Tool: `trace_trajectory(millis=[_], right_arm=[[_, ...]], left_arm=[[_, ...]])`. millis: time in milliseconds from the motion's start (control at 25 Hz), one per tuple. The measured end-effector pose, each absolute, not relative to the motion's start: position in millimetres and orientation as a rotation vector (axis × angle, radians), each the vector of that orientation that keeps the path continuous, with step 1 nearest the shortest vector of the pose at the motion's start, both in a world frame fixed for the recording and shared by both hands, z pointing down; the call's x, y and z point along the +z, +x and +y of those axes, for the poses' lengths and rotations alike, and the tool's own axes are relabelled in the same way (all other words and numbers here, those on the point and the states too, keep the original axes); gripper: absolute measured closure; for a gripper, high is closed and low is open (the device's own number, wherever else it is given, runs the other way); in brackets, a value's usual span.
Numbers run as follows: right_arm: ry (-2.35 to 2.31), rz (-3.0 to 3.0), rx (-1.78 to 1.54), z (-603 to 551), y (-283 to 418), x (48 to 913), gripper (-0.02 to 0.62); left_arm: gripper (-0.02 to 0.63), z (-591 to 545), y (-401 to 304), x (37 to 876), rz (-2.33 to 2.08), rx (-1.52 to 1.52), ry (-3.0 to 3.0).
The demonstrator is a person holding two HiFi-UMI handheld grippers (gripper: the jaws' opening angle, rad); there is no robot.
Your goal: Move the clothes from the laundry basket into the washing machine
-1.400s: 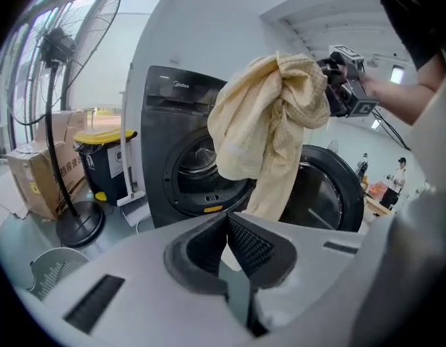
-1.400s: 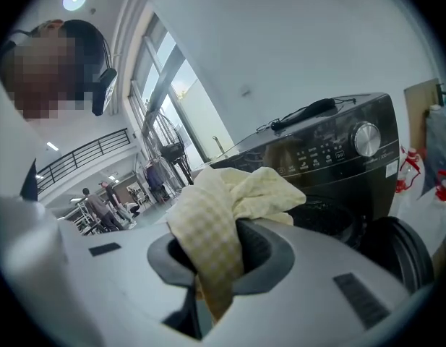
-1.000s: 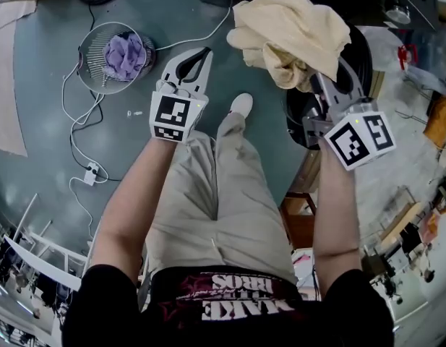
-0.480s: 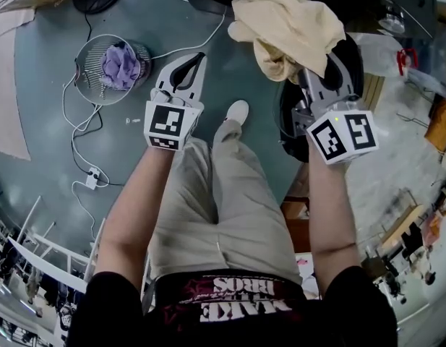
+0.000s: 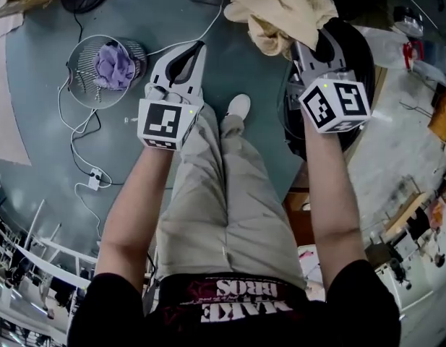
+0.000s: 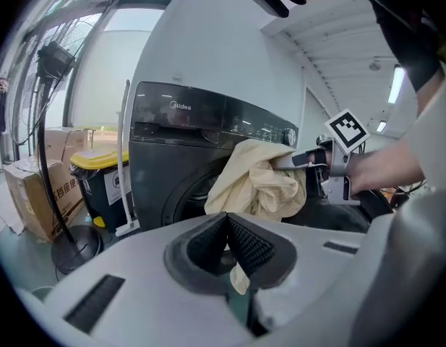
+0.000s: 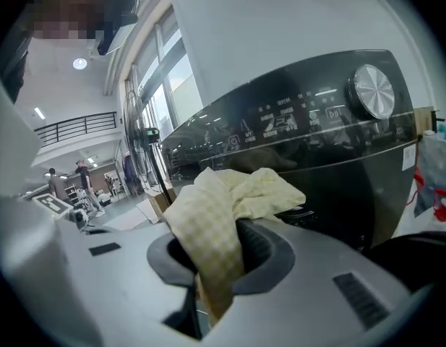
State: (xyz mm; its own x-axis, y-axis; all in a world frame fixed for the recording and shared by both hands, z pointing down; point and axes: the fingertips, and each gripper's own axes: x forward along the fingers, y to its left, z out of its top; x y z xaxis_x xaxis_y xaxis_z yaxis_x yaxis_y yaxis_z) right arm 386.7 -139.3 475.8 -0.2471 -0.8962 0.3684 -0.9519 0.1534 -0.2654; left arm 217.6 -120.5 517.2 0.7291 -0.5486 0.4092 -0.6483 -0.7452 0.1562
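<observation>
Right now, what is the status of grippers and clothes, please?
Left gripper shut, empty. Right gripper shut on yellow cloth, near washing machine. Purple garment in laundry basket. Nothing seen blocking.

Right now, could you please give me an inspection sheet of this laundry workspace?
Surface: teal floor; no table in view.
Job's things: wire laundry basket stands on the floor and holds a purple garment; pale yellow cloth is held up in front of the dark front-loading washing machine.
Clutter: cardboard box and yellow-lidded bin beside the machine.
Claws: left claw shut, nothing in it; right claw shut on the pale yellow cloth.
Cables: white cable loops over the floor by the basket to a plug block.
Surroundings: standing fan left of the machine.
</observation>
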Motion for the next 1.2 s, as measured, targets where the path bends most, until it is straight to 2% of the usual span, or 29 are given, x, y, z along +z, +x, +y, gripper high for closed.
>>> trace_trajectory(millis=[520,800,1200], right_arm=[[1.968,-2.119,0.798,-162,406,539,0.518],[1.994,-2.052,0.850,-181,426,572,0.518],[2.072,-1.988,0.869,-222,454,596,0.517]], left_arm=[[0.601,-175,213,527,-0.819,0.570,2.704],[0.601,-195,235,523,-0.771,0.578,2.760],[0.601,-190,246,523,-0.700,0.586,2.768]])
